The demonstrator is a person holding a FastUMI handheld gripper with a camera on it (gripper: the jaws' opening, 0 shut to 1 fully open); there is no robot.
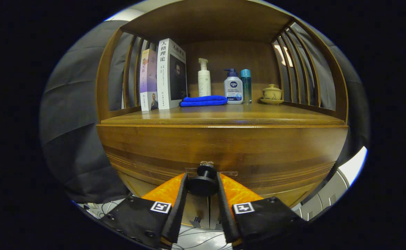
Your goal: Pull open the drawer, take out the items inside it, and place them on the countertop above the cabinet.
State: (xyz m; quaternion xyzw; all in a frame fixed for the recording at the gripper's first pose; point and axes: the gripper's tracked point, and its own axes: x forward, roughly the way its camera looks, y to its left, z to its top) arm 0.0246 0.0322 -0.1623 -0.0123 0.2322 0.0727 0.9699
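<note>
Gripper (203, 180) fingers sit on either side of the black knob (203, 183) at the drawer front (220, 152), both pressing against its flanks; the tool is clenched on the knob. Drawer appears closed, its face flush beneath the countertop (223, 118) of the wooden cabinet (112, 86). Contents of the drawer cannot be seen.

On the countertop, left to right: two books (163, 78) standing upright side by side near the slatted left wall; a folded blue cloth (203, 101) lying flat just beside them; a white pump bottle (204, 79) upright behind the cloth; a shorter pump bottle (233, 87) with a dark pump head, touching or nearly touching the cloth's right end; a slim blue-capped bottle (246, 85) just beside it; a small lidded ceramic cup (271, 94) on a saucer near the slatted right wall.
</note>
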